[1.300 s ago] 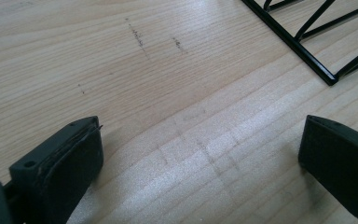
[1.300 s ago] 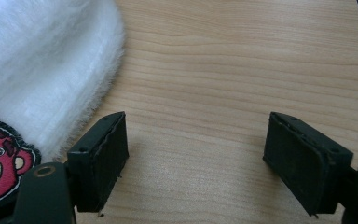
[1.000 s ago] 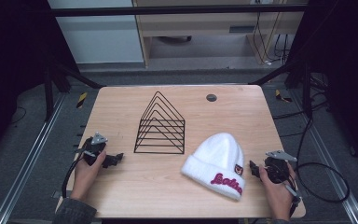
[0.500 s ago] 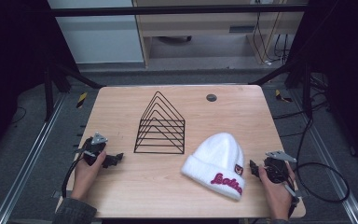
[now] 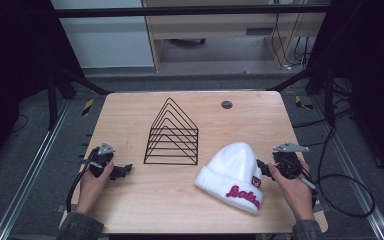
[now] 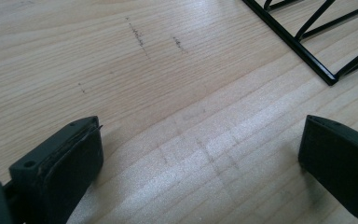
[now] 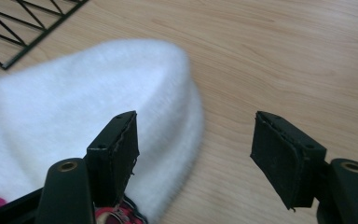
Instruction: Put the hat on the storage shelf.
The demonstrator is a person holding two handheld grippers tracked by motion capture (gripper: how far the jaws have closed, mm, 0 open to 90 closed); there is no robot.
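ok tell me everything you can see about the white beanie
The white beanie looks like soft knit or fleece, with a rounded crown and a folded cuff bearing dark pink script lettering and a small patch. It lies flat on the wooden table, crown toward the black wire rack, not touching it. The right gripper, jaws apart and just closing, hovers at its edge without pinching it.

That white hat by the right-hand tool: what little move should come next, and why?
Probably the right gripper should ease a little further onto the white hat so the hat's edge sits between the jaws. They have just been closing, yet in the right gripper view they stand apart, one over the knit, the other over bare table, gripping nothing. The left gripper is open by the wire rack.
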